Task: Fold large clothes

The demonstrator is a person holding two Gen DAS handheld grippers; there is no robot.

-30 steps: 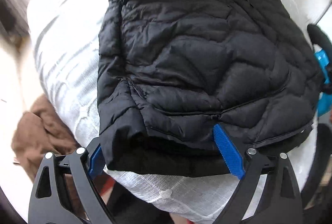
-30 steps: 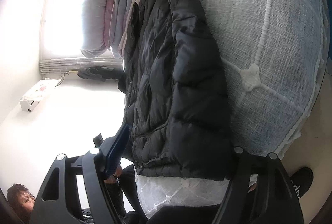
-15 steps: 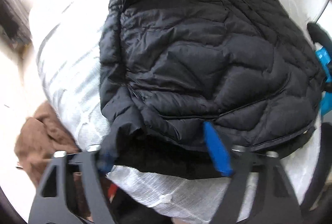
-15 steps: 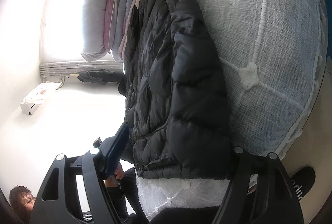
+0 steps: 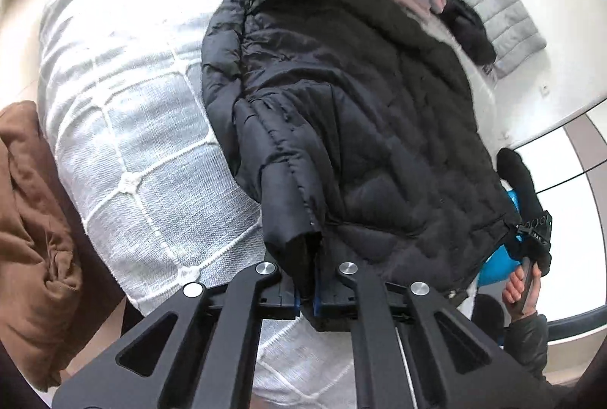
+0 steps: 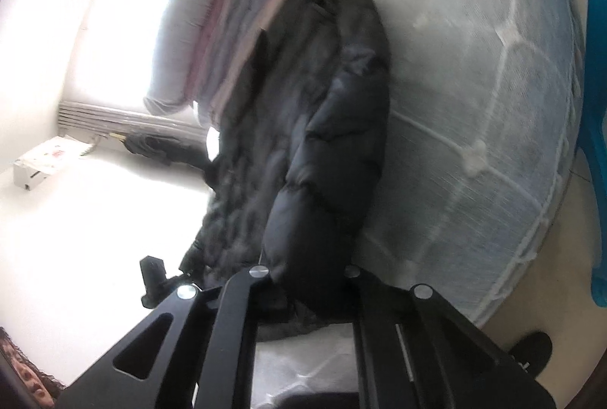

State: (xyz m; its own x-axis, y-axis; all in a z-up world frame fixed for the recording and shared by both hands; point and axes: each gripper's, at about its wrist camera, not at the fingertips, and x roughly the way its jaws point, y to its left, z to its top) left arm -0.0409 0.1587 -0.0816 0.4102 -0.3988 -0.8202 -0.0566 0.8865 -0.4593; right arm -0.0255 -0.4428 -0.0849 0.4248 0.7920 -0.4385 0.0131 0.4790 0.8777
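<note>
The black quilted puffer jacket (image 5: 341, 98) lay spread on the bed, its sleeve cuff (image 5: 292, 230) pulled toward six o'clock.

A brown cloth (image 5: 34, 234) hangs beside the white quilted bedcover (image 5: 144, 151).

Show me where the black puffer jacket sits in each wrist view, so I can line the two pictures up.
Left wrist: black puffer jacket fills centre and right, its edge pinched in the left gripper at bottom centre.
Right wrist: the jacket runs down the centre to the right gripper, blurred.
Shared landmark: the white quilted bedcover, left of the jacket in the left view, right of it in the right view.
</note>
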